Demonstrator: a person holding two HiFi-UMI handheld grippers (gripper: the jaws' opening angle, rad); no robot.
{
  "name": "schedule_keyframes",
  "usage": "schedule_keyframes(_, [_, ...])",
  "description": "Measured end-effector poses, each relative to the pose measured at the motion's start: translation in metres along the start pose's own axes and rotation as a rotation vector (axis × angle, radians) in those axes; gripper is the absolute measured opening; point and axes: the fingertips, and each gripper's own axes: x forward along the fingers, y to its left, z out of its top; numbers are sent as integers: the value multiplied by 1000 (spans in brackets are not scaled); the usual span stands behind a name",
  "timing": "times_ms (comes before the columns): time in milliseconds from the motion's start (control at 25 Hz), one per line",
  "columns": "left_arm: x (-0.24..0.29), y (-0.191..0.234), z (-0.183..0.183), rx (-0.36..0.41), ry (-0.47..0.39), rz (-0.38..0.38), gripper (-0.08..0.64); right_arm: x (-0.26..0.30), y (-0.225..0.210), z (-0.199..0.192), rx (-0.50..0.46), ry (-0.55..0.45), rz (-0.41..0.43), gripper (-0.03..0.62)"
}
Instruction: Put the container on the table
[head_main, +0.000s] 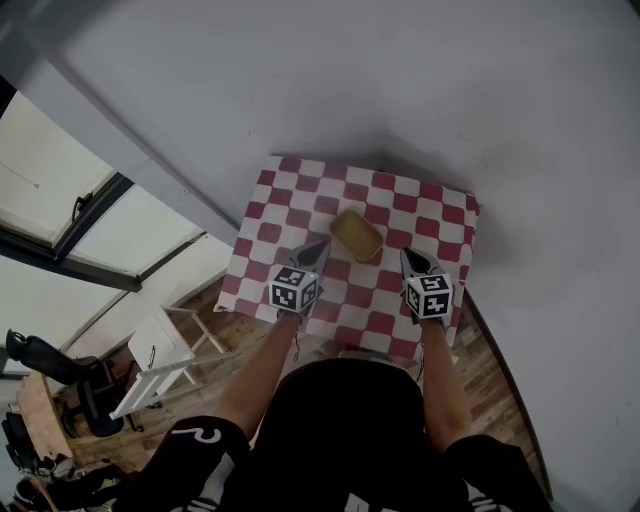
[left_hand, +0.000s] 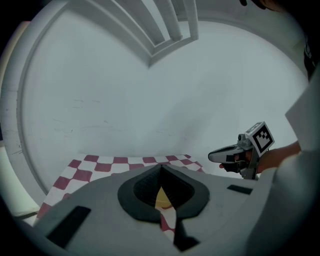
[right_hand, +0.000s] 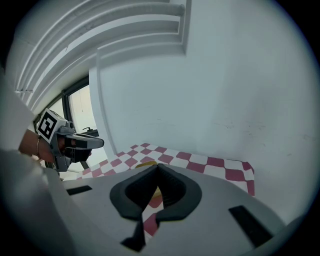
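On my left, the left gripper (head_main: 317, 250) hangs over the near half of the table (head_main: 262, 215), tipped a little downward. Its claw is pinched together at the tips and holds nothing. Through the hollow behind the tips I see only the red-and-white checked cloth (head_main: 290, 200) and a sliver of yellow beyond.

That yellow is the container (head_main: 357, 234). It sits flat on the cloth near the middle of the table, just ahead of both grippers and between their lines. Neither gripper touches it.

On my right, the right gripper (head_main: 409, 258) sits at about the same depth over the cloth, toward the table's right edge. Its claw is also closed to nothing and empty, with the container showing past its tips.

I judge the placing itself finished, so what's left is getting clear cleanly. I'd draw both grippers straight back toward me along the lines they point. I'd keep the claws closed so no finger catches the container's rim, and lift slightly so the tips don't drag the cloth. The container looks light, so a snag on the cloth could slide it.
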Motion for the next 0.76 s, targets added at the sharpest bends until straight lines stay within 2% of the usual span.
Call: schedule_keyframes(760, [2,4,-7,2,20,-5,25,2,-3,-6,22,-1,-11,14])
